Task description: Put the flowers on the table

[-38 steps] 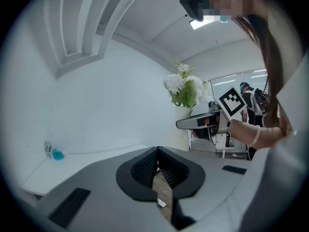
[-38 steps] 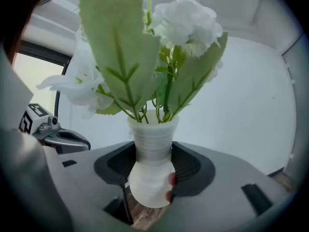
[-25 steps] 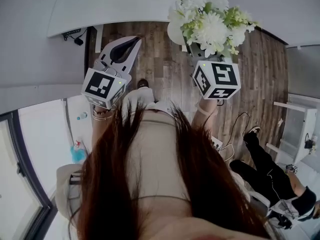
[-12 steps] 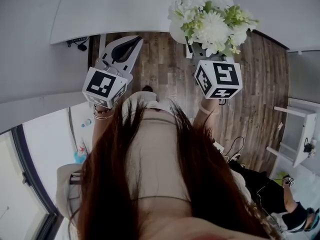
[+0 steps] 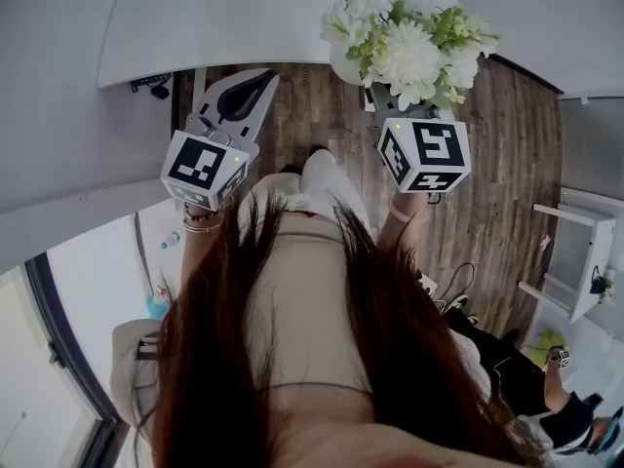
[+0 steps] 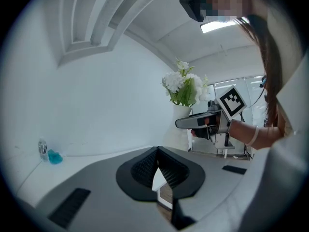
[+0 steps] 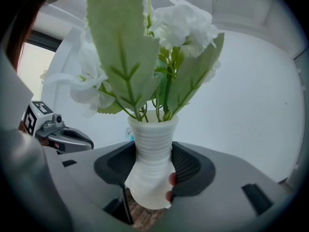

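White flowers (image 5: 405,37) with green leaves stand in a ribbed white vase (image 7: 152,163). My right gripper (image 7: 154,166) is shut on the vase's waist, and a fingertip of the hand touches the vase at its right side. In the head view the bouquet hangs over the near edge of the white table (image 5: 244,13), above the right gripper's marker cube (image 5: 424,154). My left gripper (image 5: 263,79) is shut and holds nothing; it hovers over the wood floor just short of the table edge. The left gripper view shows the flowers (image 6: 186,88) up to the right.
A small blue object (image 6: 54,157) and a little bottle (image 6: 43,149) sit far back on the table. A person (image 5: 526,383) sits on the wood floor (image 5: 507,164) at lower right, near a white rack (image 5: 575,261). A window (image 5: 58,359) is at the left.
The bouquet has drifted slightly left and further over the table edge. The person's leg has come forward between the grippers. The left gripper has barely moved.
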Tool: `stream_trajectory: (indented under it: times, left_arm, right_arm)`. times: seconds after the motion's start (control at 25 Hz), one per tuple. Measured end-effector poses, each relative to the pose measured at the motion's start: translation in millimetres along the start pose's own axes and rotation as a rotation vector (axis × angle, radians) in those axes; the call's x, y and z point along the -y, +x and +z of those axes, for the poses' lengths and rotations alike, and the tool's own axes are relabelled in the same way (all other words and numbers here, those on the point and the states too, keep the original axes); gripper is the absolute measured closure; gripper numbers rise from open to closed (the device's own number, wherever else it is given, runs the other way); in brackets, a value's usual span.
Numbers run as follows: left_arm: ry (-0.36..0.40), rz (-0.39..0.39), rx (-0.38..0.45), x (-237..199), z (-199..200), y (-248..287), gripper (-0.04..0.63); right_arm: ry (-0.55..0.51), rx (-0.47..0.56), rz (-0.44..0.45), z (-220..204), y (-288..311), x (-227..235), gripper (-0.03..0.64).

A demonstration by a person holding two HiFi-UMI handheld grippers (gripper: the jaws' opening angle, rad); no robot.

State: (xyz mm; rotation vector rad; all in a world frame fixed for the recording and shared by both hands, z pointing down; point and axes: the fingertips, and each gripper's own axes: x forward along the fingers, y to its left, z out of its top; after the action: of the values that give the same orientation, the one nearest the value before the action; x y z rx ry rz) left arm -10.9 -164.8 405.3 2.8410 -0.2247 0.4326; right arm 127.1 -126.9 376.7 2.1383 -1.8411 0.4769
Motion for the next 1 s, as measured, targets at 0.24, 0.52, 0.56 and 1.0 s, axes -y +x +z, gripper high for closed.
stream_trajectory:
  times: [0.24,0.52,0.56,1.0]
  left_arm:
    - [0.002,0.015,0.013,-2.6,-4.4,2.7,0.591]
    - [0.021,0.019,0.027,-2.0,-2.4,4.2,0.591]
    - [0.021,0.020,0.028,-2.1,-2.0,4.4,0.591]
    - [0.025,0.023,0.022,-1.0,-4.0,2.7,0.591]
  right_arm:
    - [-0.018,0.023,0.001,0.6,1.4,2.0,0.371]
    - [-0.020,0.041,0.002,1.2,3.4,1.9,0.371]
    - [-0.019,0.044,0.000,1.1,3.8,2.4,0.371]
    - [-0.013,0.061,-0.011,-0.2,5.9,3.2,0.371]
